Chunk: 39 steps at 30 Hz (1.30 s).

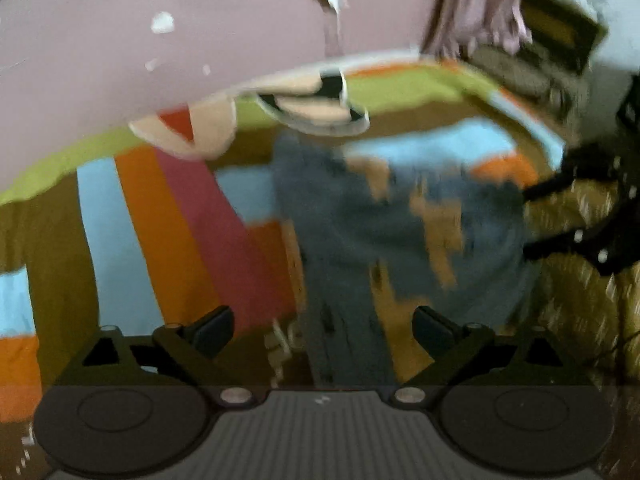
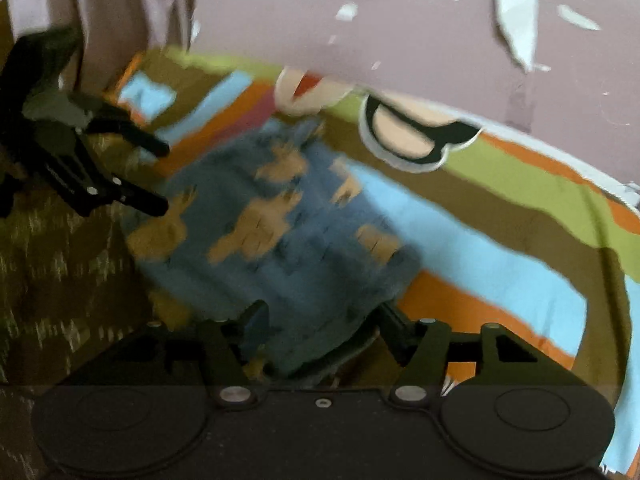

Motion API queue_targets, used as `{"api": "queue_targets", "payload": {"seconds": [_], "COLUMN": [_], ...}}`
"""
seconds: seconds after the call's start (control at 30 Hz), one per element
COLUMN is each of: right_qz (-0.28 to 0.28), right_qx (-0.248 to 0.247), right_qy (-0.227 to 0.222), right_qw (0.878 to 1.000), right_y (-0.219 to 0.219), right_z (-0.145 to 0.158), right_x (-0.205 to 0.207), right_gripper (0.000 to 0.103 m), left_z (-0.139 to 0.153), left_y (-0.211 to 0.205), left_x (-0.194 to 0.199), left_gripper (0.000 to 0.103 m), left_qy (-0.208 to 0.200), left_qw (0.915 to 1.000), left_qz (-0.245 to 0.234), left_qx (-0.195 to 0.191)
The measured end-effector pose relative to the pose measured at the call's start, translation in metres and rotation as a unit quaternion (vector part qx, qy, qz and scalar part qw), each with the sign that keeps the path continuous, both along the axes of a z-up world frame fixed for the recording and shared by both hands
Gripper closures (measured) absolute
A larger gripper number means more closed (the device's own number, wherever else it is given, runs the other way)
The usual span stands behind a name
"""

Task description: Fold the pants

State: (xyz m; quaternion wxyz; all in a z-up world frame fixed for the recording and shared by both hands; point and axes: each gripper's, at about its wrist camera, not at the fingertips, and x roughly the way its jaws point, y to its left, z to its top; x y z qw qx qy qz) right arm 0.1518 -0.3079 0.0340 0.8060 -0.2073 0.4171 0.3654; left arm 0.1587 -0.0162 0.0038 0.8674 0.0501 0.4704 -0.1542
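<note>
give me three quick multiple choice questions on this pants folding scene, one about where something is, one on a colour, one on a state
1. The blue-grey denim pants with tan patches lie on:
A. a bare wooden floor
B. a multicoloured striped bedsheet
C. a white chair

2. The wall behind the bed is:
A. dusty pink
B. dark green
C. black

3. The left gripper is:
A. shut on the pants
B. shut on nothing
C. open

Answers:
1 B, stripes surround the pants.
2 A, pink with flaked white spots.
3 C, its fingers stand wide apart, gripping nothing.
</note>
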Motion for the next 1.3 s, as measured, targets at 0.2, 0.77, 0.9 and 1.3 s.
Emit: {"api": "queue_targets", "payload": {"seconds": [0.2,0.77,0.9,1.3], "right_qz": [-0.029,-0.137,-0.152,-0.143], "right_qx": [0.036,0.198,0.201,0.224], "right_qy": [0.053,0.212,0.236,0.236], "right_qw": [0.998,0.947,0.938,0.935], "right_y": [-0.020,-0.051,-0.049,-0.041], "right_z": [-0.011,-0.018,-0.035,-0.044], "right_x": [0.008,0.077,0.095,0.098], "right_gripper": [0.023,0.009,0.009,0.013], "left_z": [-0.015,-0.005,-0.015,-0.021], "left_y": [0.014,0.021,0.016,0.008], "left_x": [-0.001,0.008,0.015,0.016], "left_gripper": [0.006,0.000,0.001,0.000], "left_qy": [0.039,0.041,0.051,0.048], "left_qw": [0.9982,0.9882,0.9872,0.9906], "left_qz": [0.039,0.061,0.068,0.062], "left_qx": [-0.021,-0.134,-0.135,-0.112]}}
